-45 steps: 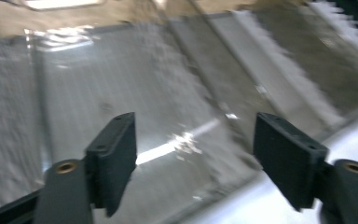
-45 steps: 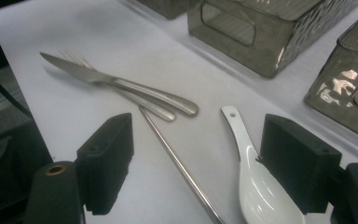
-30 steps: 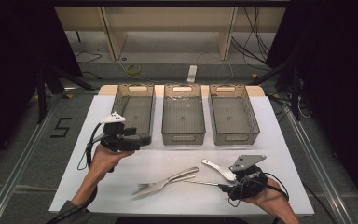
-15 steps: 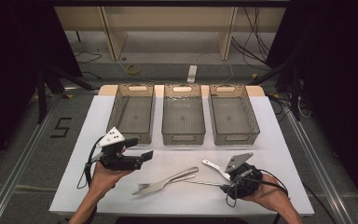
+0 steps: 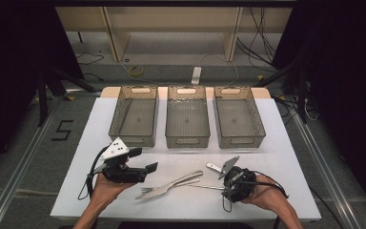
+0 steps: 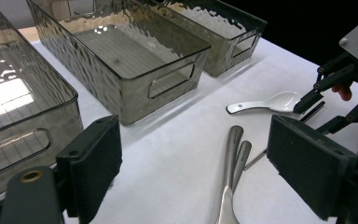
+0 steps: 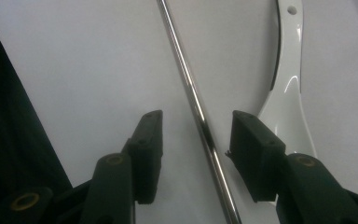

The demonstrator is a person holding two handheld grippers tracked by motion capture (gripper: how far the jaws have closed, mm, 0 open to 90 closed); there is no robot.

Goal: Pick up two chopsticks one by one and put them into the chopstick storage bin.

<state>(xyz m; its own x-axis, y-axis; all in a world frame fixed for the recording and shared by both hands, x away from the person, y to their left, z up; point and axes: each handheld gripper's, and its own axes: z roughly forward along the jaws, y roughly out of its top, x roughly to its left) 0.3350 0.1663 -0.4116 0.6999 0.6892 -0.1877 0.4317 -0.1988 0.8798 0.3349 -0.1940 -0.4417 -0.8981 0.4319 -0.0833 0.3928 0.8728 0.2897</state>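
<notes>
I have three clear bins (image 5: pixel 187 121) in a row on the far half of the white table (image 5: pixel 286 157). My left gripper (image 5: pixel 143 162) hovers near the left bin, its jaws wide apart and gripping nothing. In its view a metal fork (image 6: pixel 230 172) lies on the table ahead, with a white spoon (image 6: pixel 265 102) beyond it. My right gripper (image 7: pixel 196 135) sits low at the near right — jaws apart, straddling a thin metal rod (image 7: pixel 191 93) without touching it. The white spoon lies just right of that rod.
</notes>
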